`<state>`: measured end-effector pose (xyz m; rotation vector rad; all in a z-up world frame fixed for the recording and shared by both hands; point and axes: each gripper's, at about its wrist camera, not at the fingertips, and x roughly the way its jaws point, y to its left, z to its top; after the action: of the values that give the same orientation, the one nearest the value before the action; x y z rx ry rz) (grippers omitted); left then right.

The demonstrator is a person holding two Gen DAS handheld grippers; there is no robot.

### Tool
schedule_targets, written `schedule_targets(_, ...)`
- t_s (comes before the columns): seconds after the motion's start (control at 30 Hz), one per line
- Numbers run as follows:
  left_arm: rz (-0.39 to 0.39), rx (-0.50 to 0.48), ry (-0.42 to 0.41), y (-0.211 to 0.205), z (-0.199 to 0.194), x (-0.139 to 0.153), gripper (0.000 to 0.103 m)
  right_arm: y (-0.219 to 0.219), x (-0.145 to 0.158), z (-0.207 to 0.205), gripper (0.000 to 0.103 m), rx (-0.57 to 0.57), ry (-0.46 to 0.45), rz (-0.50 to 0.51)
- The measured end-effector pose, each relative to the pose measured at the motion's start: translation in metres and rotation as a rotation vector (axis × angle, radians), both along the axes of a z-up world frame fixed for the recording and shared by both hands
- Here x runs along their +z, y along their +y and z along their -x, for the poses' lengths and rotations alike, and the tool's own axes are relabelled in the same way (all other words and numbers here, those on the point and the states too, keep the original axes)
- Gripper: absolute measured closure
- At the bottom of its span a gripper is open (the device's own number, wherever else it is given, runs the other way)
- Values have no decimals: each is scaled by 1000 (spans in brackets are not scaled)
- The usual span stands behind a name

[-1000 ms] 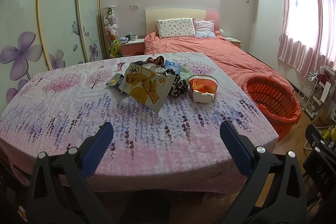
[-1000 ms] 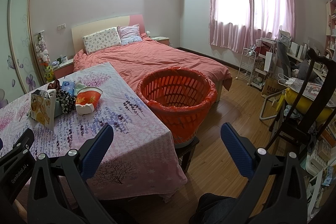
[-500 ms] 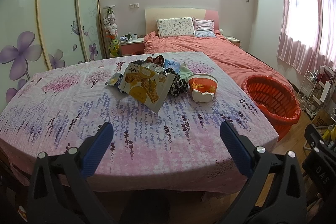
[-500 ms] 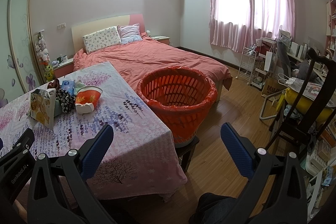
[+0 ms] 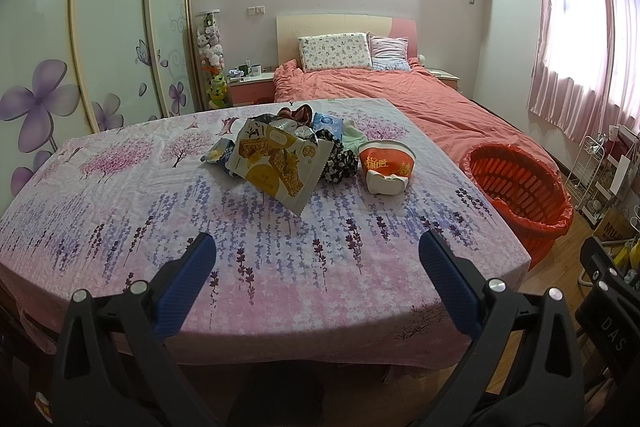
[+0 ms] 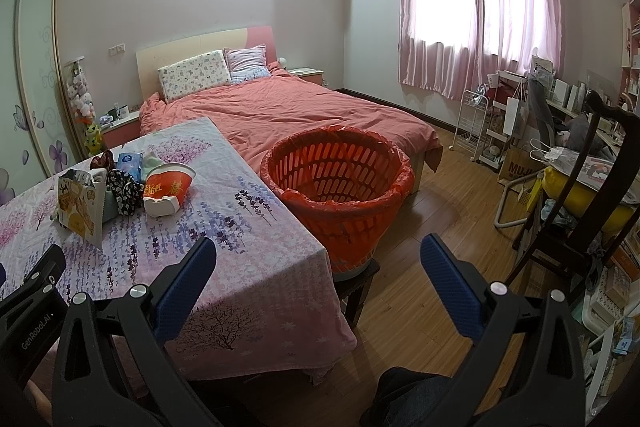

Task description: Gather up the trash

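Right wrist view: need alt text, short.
An open, empty right hand-held gripper hangs over the near corner of a table in a floral cloth. An orange basket lined with a red bag stands beside the table. A pile of trash, with a snack bag and a red paper bowl, lies at the left.

Ahead of the left gripper: one snack bag, one red paper bowl, one orange basket, two pillows.
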<state>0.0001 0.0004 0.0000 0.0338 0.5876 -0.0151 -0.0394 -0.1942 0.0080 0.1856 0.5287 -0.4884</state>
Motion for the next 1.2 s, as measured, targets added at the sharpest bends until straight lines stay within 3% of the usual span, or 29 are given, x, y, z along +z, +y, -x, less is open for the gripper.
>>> schedule_targets(0.9, 6, 26, 6, 8, -16, -5, 4, -7, -1, -8, 2, 6, -9, -2)
schedule_targets(1.2, 27, 95, 17, 38, -51, -14, 4, 1, -13, -67, 2, 172, 16, -63)
